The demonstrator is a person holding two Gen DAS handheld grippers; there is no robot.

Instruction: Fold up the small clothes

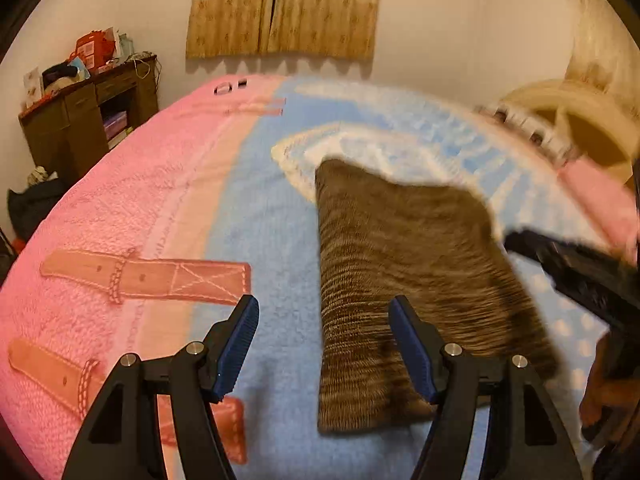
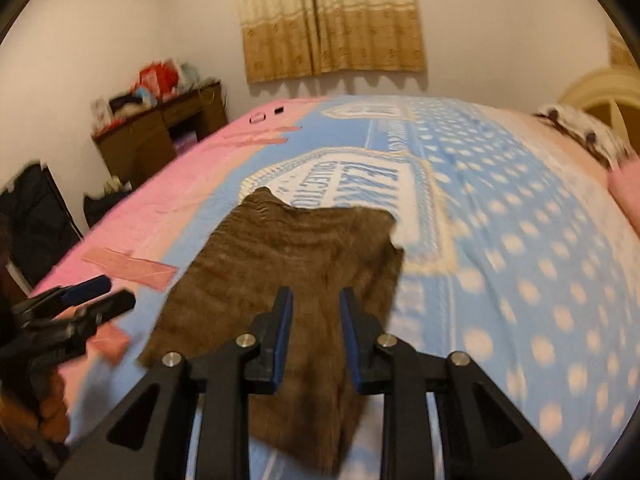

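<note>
Lying flat on the blue band of the bed cover (image 1: 264,240) is the brown ribbed garment (image 1: 400,272), folded over on itself, with its far corner resting on the white lettered panel printed on the cover.

1. Left gripper (image 1: 324,320): you hold it above the near edge of the garment, jaws spread wide. The pad nearer the garment stands in front of the brown fabric; the other pad stands over bare blue cover. Nothing is between the pads. Whether the tips touch the fabric cannot be told.

2. Right gripper (image 2: 316,306): you hold it over the near half of the garment (image 2: 288,280), jaws narrowly parted with a clear gap between the blue pads. Brown fabric shows through the gap behind them, but the pads do not press on it. From the left wrist view this gripper (image 1: 516,244) enters at the right edge as a blurred black shape beside the garment.

3. Surroundings: the pink side of the cover carries printed strap patterns (image 1: 148,276). A dark wooden desk (image 1: 84,120) stands by the wall, and tan curtains (image 2: 332,20) hang behind the bed.
</note>
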